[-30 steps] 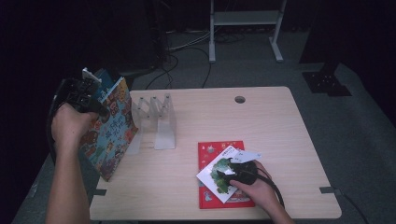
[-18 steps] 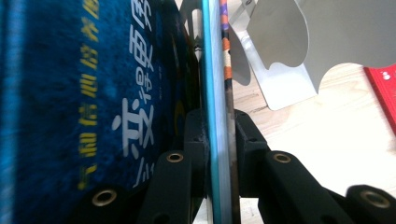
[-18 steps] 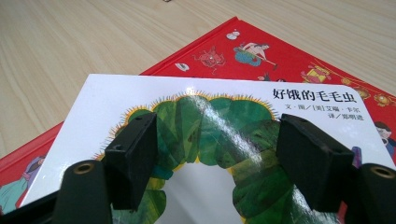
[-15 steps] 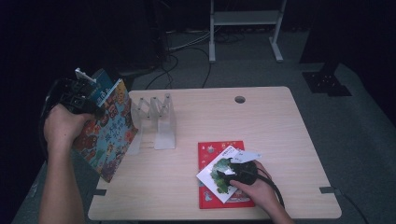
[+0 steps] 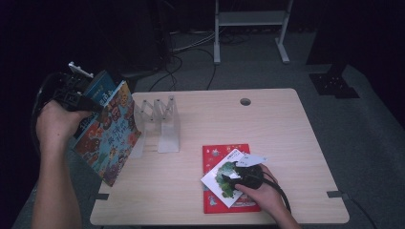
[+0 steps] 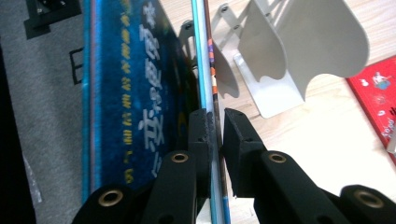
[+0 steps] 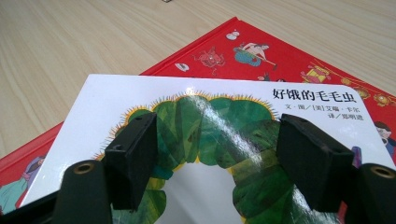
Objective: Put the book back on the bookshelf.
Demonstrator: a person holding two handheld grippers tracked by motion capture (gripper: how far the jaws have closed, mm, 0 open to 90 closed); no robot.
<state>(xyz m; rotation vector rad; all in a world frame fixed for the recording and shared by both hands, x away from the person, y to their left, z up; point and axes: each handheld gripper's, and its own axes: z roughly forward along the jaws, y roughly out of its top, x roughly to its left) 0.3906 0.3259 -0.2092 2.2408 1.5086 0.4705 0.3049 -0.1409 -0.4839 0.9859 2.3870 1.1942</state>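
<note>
My left tongs are clamped on two thin colourful picture books, held tilted over the left edge of the light wooden bench. My right tongs stand apart over the white caterpillar book, which lies on a red hardcover book.

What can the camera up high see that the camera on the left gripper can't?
The high view alone shows the right gripper resting on a white book, the person's left hand and the dark floor around the table. The left gripper view alone shows its jaws pinching the thin edges of the blue books up close. Both show those books, the white book rack and the red book.
</note>
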